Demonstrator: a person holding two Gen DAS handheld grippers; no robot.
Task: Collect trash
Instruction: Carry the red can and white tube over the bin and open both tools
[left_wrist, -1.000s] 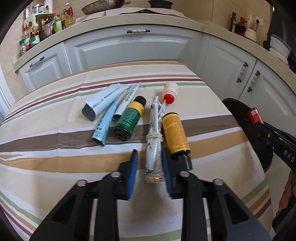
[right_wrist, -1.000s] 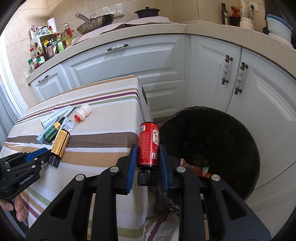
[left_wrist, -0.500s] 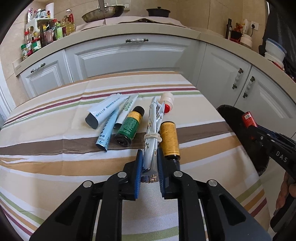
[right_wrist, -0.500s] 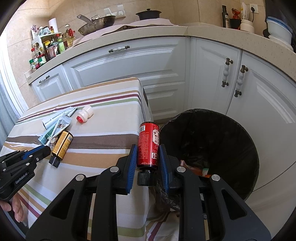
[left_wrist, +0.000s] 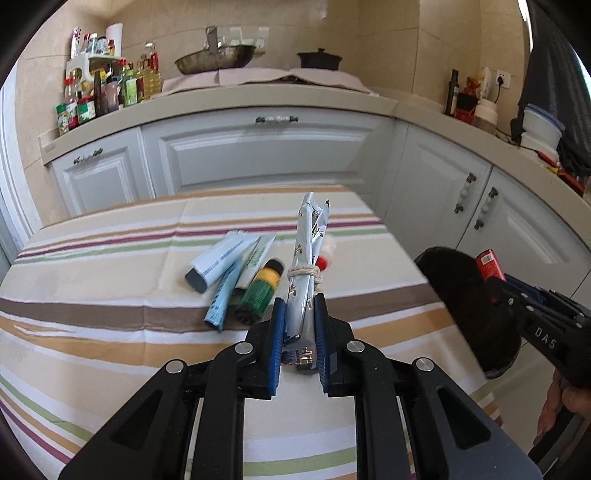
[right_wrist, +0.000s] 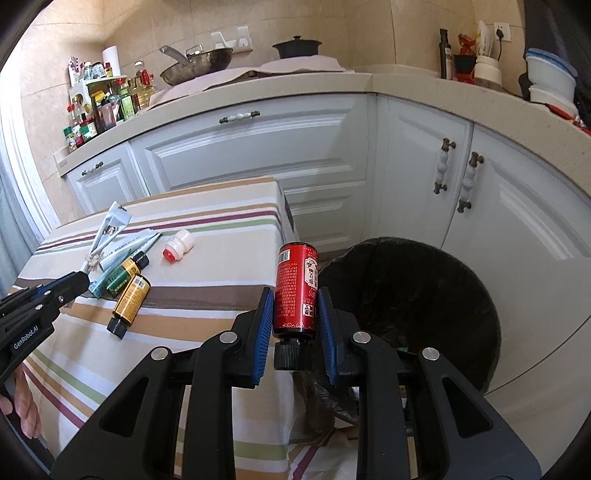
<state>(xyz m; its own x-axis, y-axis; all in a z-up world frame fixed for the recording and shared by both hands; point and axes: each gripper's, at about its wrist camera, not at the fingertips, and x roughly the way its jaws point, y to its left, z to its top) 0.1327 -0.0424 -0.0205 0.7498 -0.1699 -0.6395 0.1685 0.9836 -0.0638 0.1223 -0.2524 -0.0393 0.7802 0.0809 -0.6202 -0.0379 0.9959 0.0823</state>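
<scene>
My left gripper (left_wrist: 299, 314) is shut on a pale bundle of sachets (left_wrist: 304, 266) tied with a band, held tilted up above the striped table (left_wrist: 110, 280). The right wrist view shows the bundle (right_wrist: 110, 229) rising from the left gripper (right_wrist: 79, 278). My right gripper (right_wrist: 295, 295) is shut on a red bottle (right_wrist: 296, 288) with its black cap towards me, just left of the black-lined bin (right_wrist: 406, 295). On the table lie tubes (left_wrist: 218, 262), a green bottle (left_wrist: 260, 291), a yellow bottle (right_wrist: 131, 299) and a small white bottle with a red cap (right_wrist: 179, 245).
White cabinets (left_wrist: 258, 155) run behind the table and turn along the right side. The counter carries a pan (left_wrist: 216, 59), a black pot (left_wrist: 319, 59) and a rack of bottles (left_wrist: 107, 88). The bin (left_wrist: 458, 295) stands on the floor off the table's right edge.
The left jaws closed on the sachet bundle and lifted it off the table, its far end tipping up. The right gripper still holds the red bottle and has barely moved.
</scene>
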